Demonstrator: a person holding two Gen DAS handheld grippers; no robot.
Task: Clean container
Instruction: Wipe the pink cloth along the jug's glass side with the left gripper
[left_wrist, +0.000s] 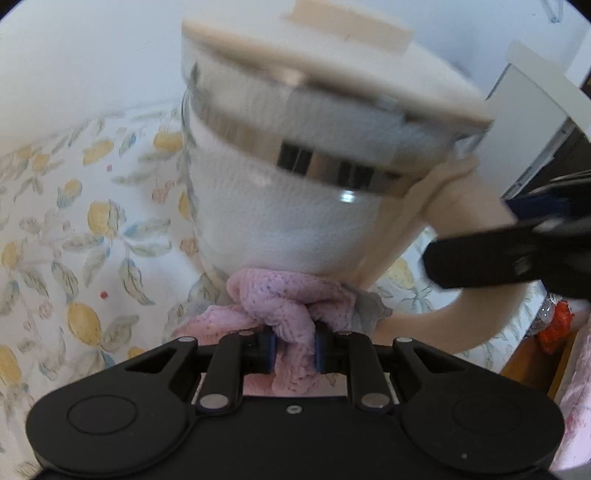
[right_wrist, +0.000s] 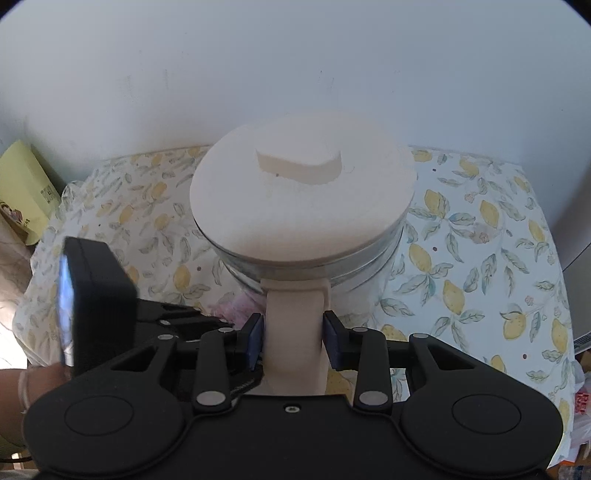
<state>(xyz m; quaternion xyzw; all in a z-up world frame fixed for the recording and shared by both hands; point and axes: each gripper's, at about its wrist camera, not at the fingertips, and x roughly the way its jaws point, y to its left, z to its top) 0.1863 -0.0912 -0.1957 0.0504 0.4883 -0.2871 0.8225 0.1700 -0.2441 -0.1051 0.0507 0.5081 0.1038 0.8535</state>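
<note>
A glass container (left_wrist: 280, 199) with a cream lid (left_wrist: 332, 70), a metal band and a cream handle (left_wrist: 454, 229) fills the left wrist view, tilted and blurred. My left gripper (left_wrist: 293, 349) is shut on a bunched pink cloth (left_wrist: 291, 299) that presses against the container's lower wall. In the right wrist view the same container (right_wrist: 332, 273) sits just ahead under its lid (right_wrist: 299, 199). My right gripper (right_wrist: 293, 341) is shut on the cream handle (right_wrist: 295, 332), one pad on each side. The pink cloth (right_wrist: 240, 302) peeks out left of the handle.
A lemon-print tablecloth (right_wrist: 480, 240) covers the table, which stands against a white wall (right_wrist: 295, 74). A yellow-green box (right_wrist: 26, 188) lies at the far left. The other gripper's black body (right_wrist: 99, 295) sits close at left, and a hand (right_wrist: 22, 391) shows at the lower left edge.
</note>
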